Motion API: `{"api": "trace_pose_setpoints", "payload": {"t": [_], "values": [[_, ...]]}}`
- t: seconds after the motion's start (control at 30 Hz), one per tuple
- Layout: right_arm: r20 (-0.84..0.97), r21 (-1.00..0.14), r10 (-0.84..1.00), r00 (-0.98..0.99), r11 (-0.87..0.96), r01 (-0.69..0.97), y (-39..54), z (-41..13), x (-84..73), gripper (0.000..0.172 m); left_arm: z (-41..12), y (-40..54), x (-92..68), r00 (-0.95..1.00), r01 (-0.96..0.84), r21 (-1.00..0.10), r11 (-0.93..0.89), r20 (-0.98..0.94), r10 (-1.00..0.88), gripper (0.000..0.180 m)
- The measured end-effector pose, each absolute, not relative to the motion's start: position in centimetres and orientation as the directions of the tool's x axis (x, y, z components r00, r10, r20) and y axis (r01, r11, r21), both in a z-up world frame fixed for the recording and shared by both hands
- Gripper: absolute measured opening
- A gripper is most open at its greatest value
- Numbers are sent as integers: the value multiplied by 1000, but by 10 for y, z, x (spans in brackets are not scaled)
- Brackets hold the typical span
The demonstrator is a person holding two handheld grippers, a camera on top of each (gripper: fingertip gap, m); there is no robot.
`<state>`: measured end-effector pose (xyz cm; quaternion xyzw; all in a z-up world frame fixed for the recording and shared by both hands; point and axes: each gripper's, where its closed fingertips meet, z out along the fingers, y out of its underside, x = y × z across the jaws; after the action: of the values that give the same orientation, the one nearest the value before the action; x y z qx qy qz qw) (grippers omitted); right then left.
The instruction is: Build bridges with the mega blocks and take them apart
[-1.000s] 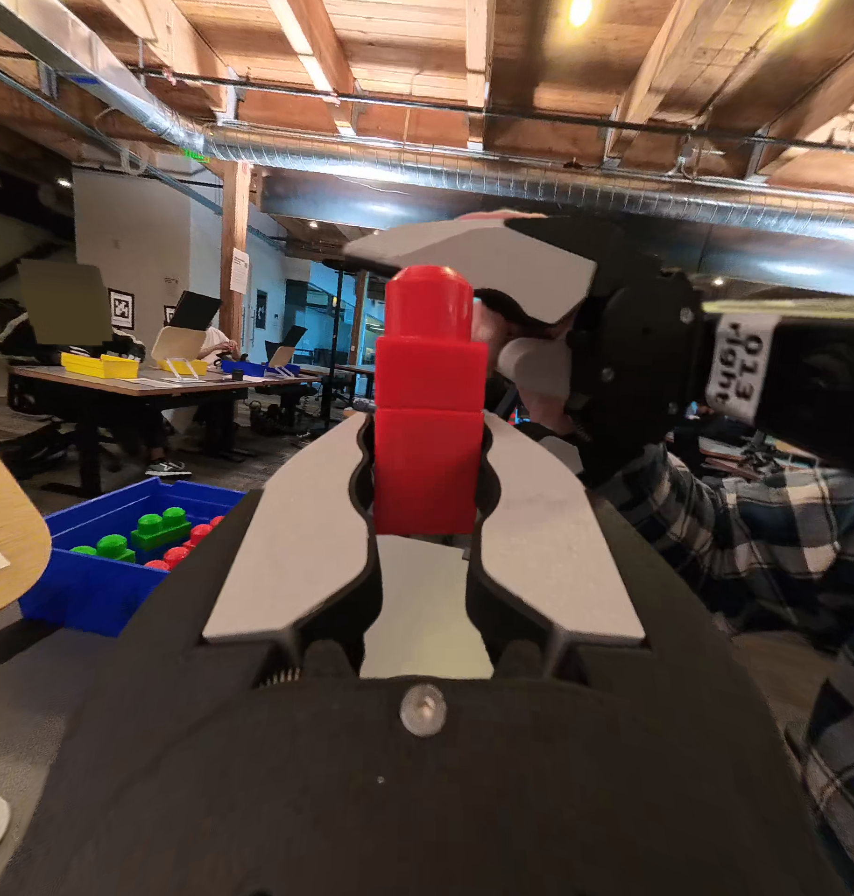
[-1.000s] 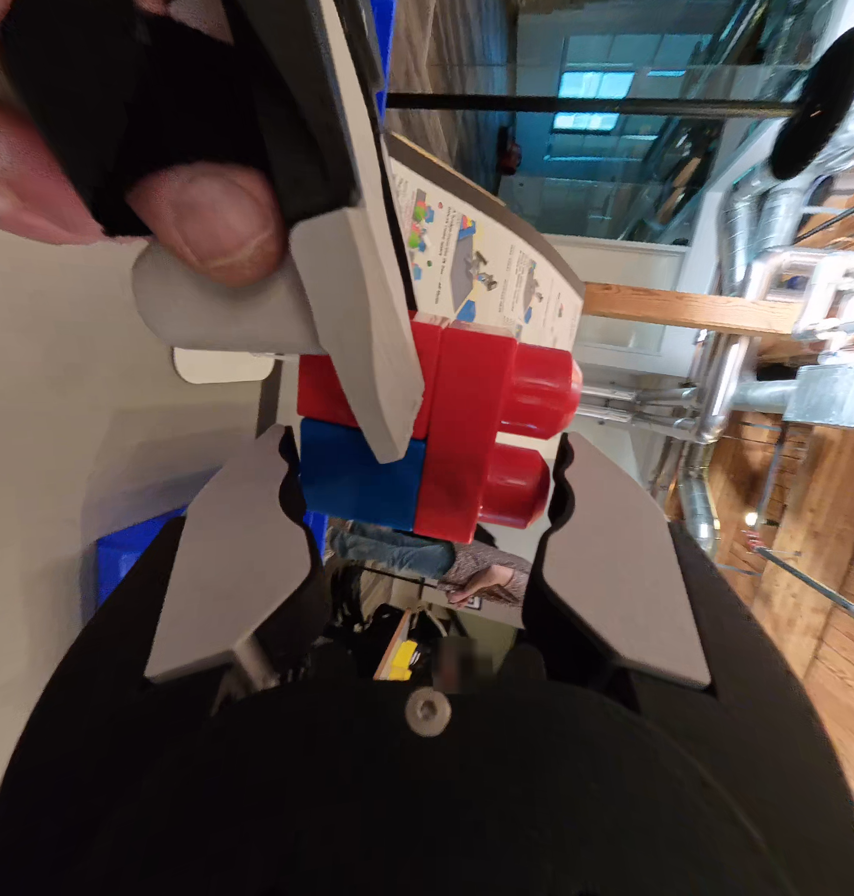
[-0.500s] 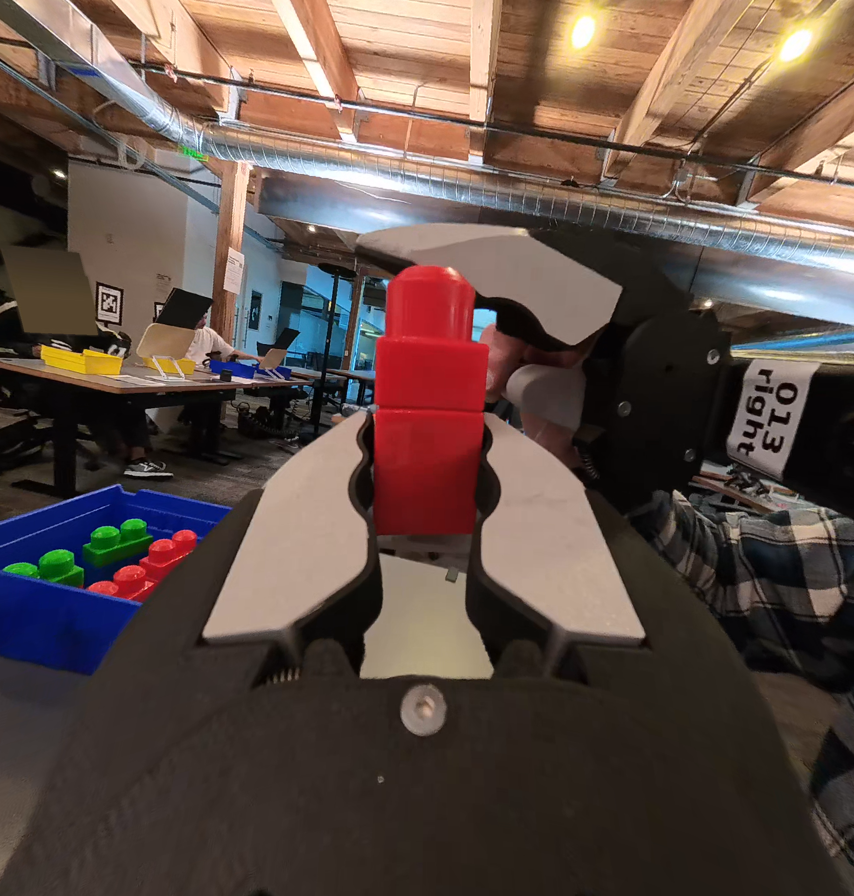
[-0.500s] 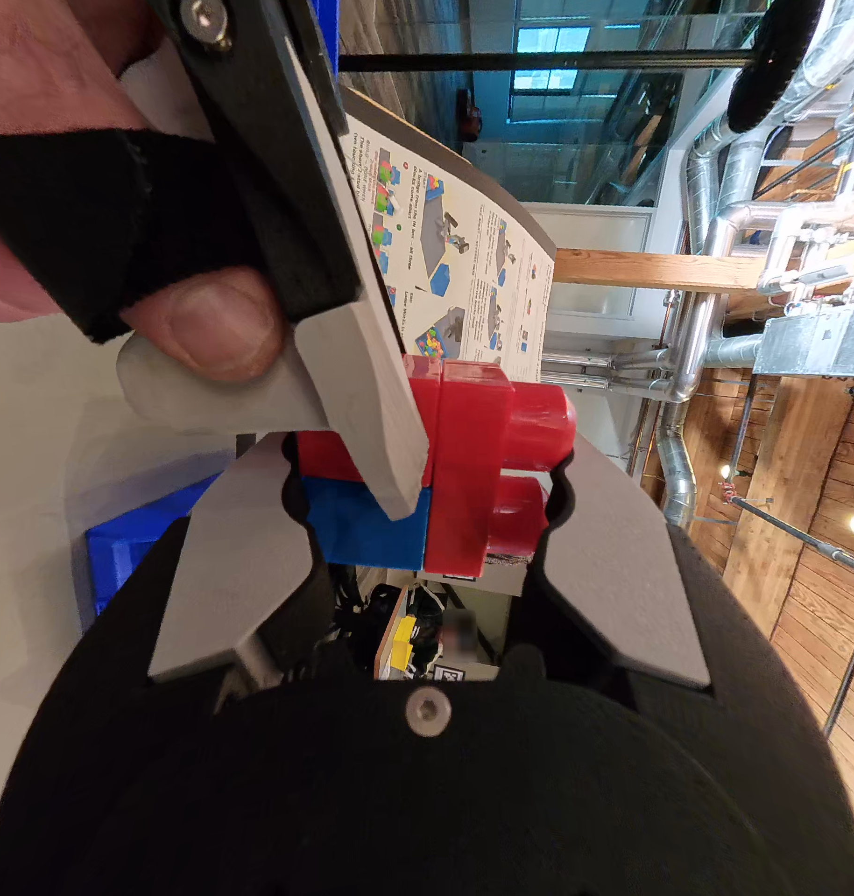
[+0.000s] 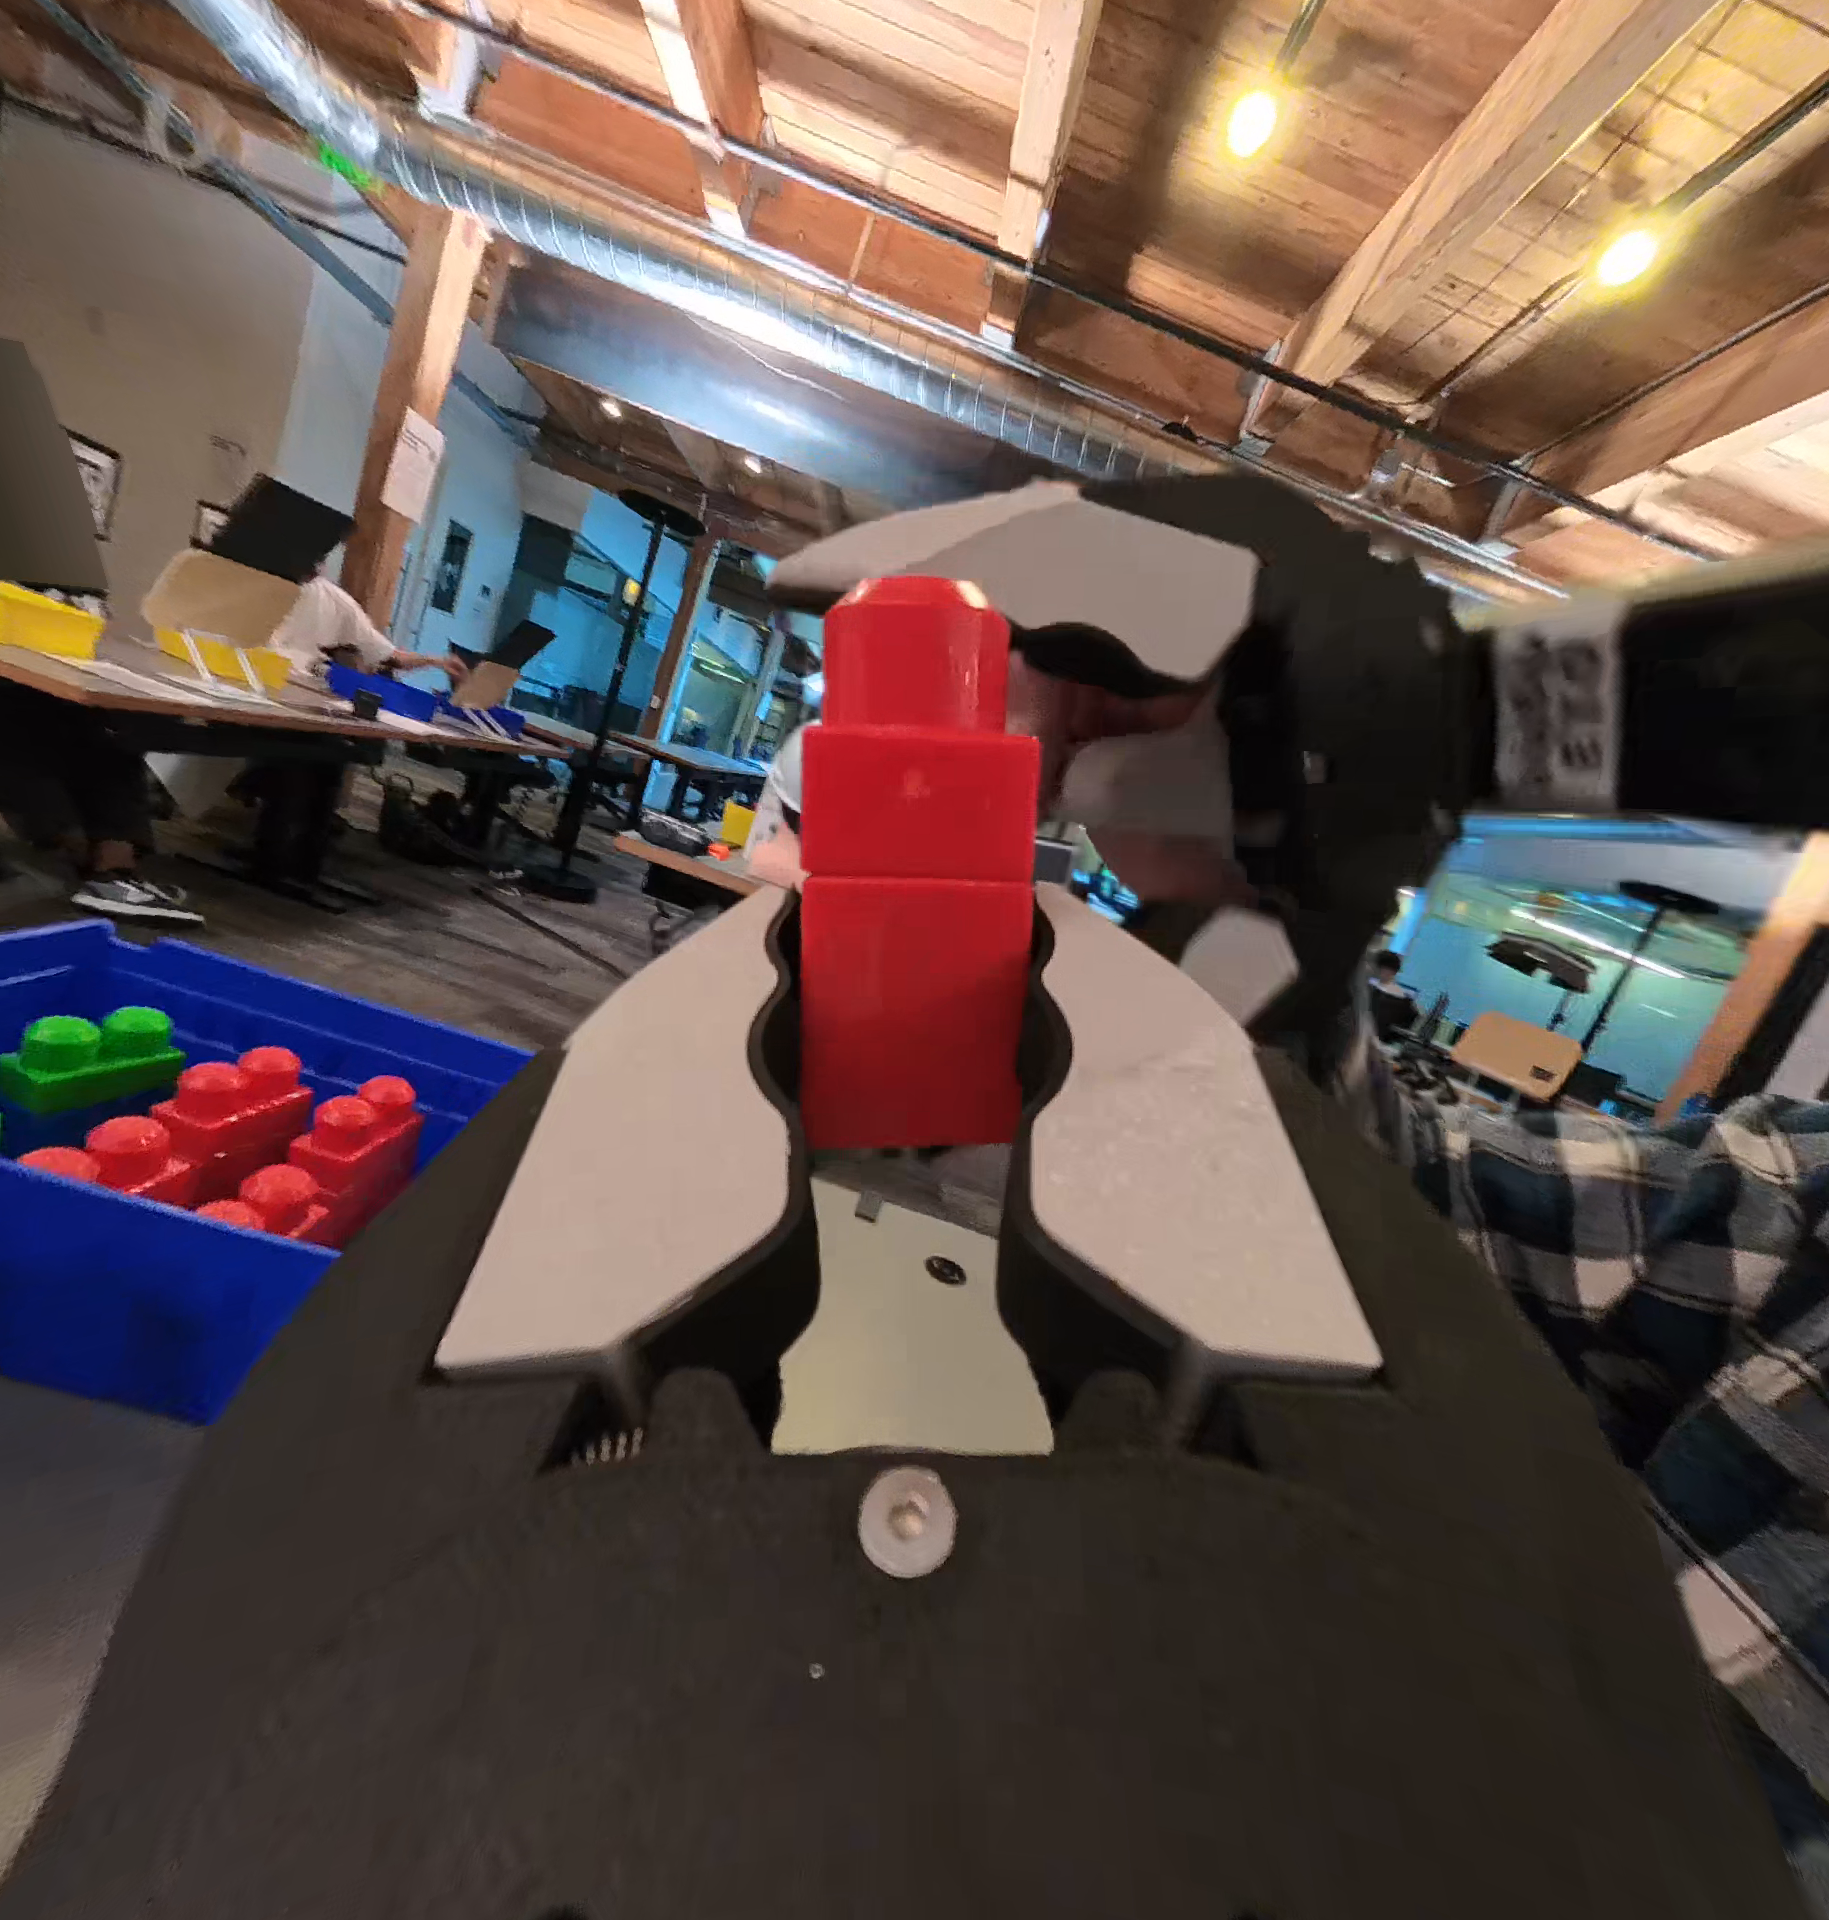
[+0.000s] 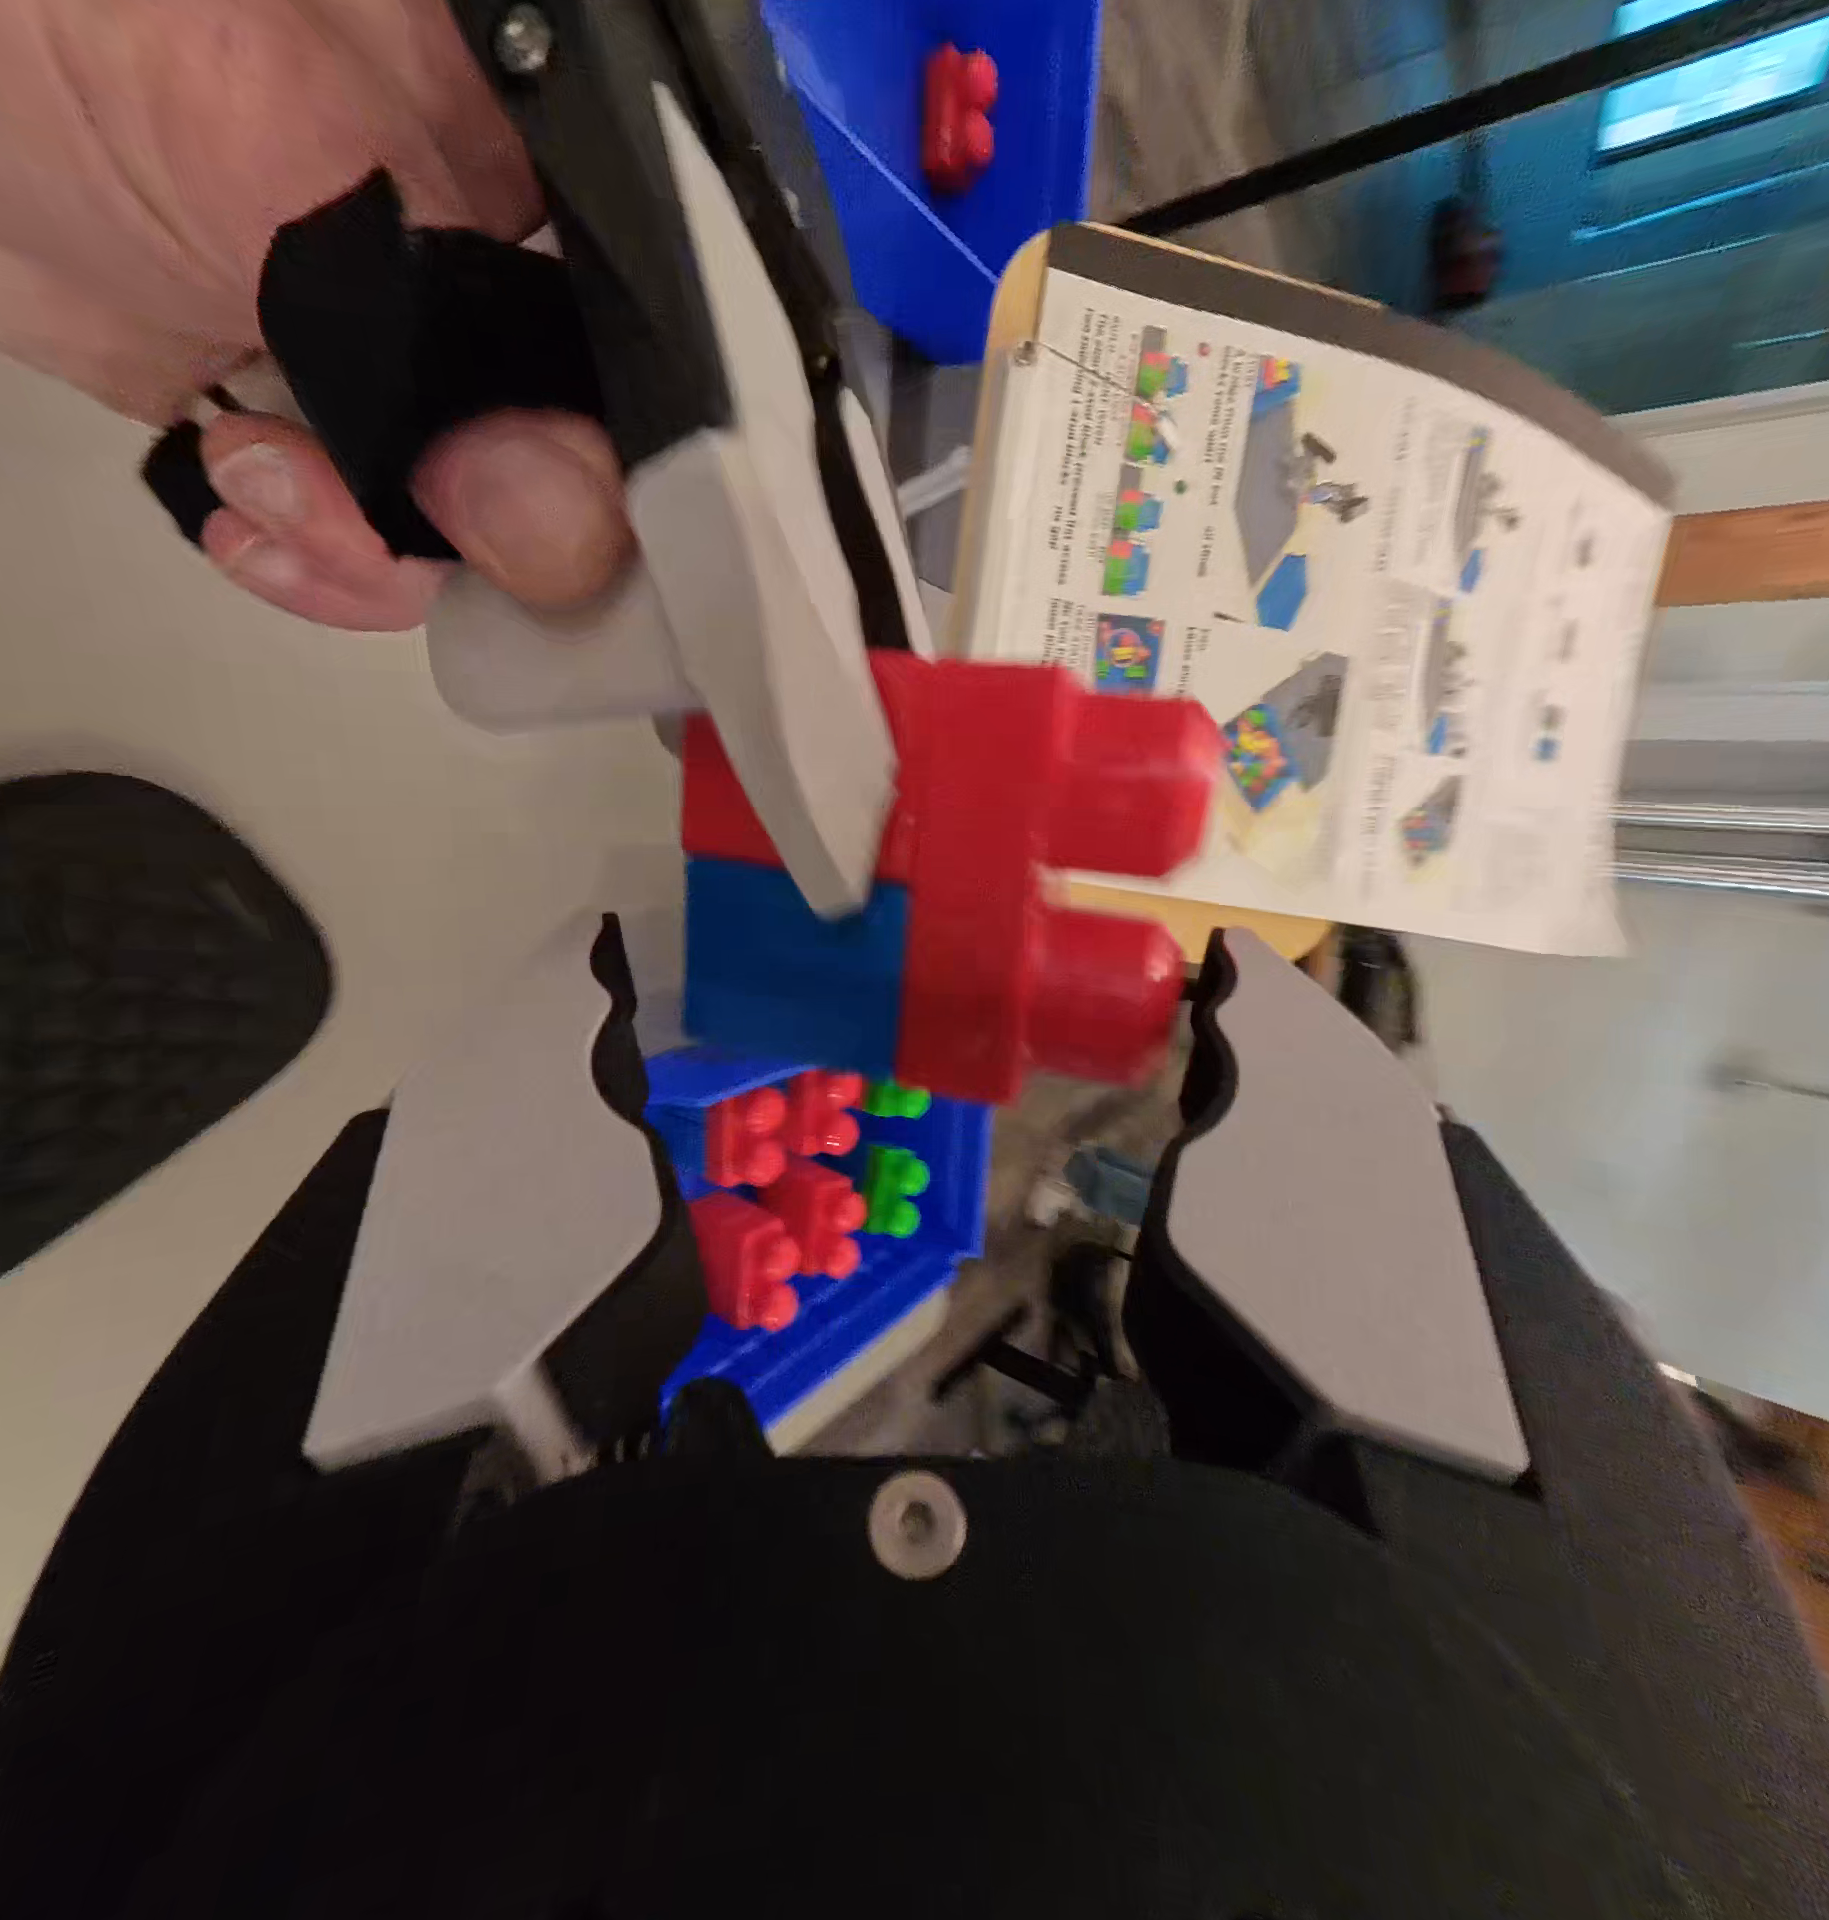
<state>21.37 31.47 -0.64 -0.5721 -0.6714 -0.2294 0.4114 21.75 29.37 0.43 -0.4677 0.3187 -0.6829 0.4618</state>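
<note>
My left gripper (image 5: 915,935) is shut on the lower red block (image 5: 910,1008) of a small stack held in the air. A second red block (image 5: 920,800) sits on top, its stud up. In the right wrist view the stack lies sideways: a red two-stud block (image 6: 993,883) is joined to a red block (image 6: 723,800) and a blue block (image 6: 785,966). The left gripper (image 6: 785,748) clamps the red and blue end. My right gripper (image 6: 910,945) is open wide around the blue block and the lower stud. Its left finger (image 6: 536,1143) stands clear of the blue block.
A blue bin (image 5: 110,1309) with several red and green blocks sits low on the left; it also shows behind the stack (image 6: 837,1361). An instruction sheet on a wooden board (image 6: 1305,623) stands beyond. A plaid sleeve (image 5: 1668,1247) is on the right. Other tables and people lie far behind. The tips of both grippers are at nearly the same place.
Both grippers swung together, bringing the blue bin closer into view. The right jaws spread slightly, and a gap now shows beside the blue block. The left grasp on the red block is unchanged.
</note>
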Motion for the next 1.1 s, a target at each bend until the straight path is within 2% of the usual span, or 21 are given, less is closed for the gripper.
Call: {"api": "trace_pose_setpoints", "payload": {"t": [0.1,0.17,0.33,0.5,0.73,0.83,0.93,1.1], "values": [[616,-369,785,70,209,906,305,14,221,80,4,293,213,-195,328,-851,-410,363,-911,38],[465,-453,880,98,142,880,304,26,224,68,3,292,213,-213,317,-853,-416,363,-907,38],[162,-414,986,25,45,909,292,17,218,49,-5,286,220,-190,264,-896,-357,315,-930,38],[2,-366,1000,-13,13,930,289,-1,207,35,-10,280,223,-164,233,-934,-269,235,-958,38],[45,-369,996,-70,82,926,294,-7,207,34,-18,286,220,-96,226,-953,-202,185,-978,39],[79,-363,997,-26,53,930,308,-3,226,34,-17,295,211,-96,267,-939,-215,196,-976,54],[75,-361,995,60,-29,932,330,-8,261,34,-35,317,200,-33,255,-946,-199,197,-980,43],[93,-305,981,168,-132,943,366,-48,327,34,-101,365,195,98,202,-950,-238,261,-960,9]]}}
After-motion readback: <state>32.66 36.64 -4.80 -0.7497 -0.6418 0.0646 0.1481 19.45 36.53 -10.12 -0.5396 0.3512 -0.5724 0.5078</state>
